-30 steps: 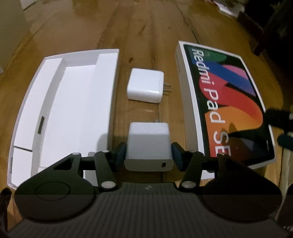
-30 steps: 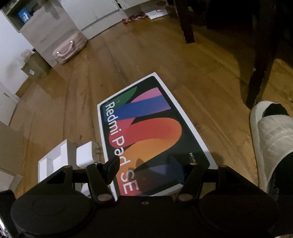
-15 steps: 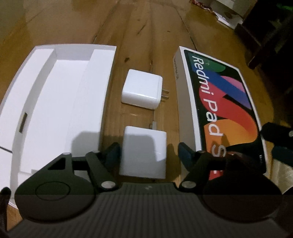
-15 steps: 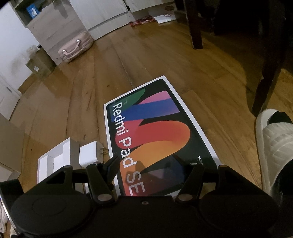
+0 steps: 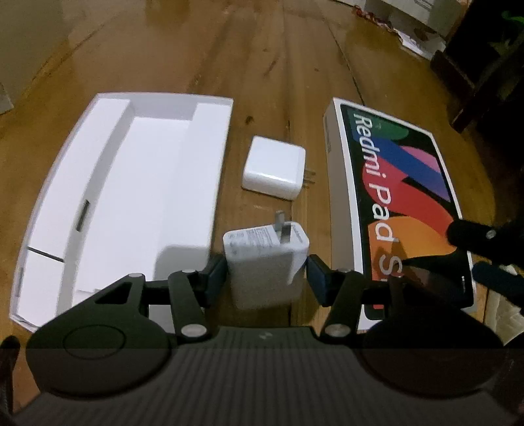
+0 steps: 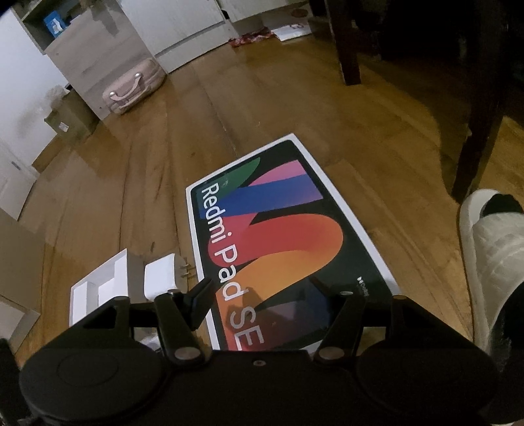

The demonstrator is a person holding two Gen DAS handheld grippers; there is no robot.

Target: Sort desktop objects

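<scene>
My left gripper is shut on a white charger, held tilted with its plug prongs pointing up and away. A second white charger lies flat on the wooden floor just beyond it, and also shows in the right wrist view. An open white box tray lies to the left. The colourful Redmi Pad SE box lid lies to the right. My right gripper is open and empty above the near end of that lid.
A foot in a white slipper stands right of the lid. Dark furniture legs rise at the right. A pink case and white cabinets stand far back. Cardboard lies at the left.
My left gripper opened around the charger, then shut on it again and lifted it, tipping it so the prong face shows. My right gripper stayed open and pulled back slightly.
</scene>
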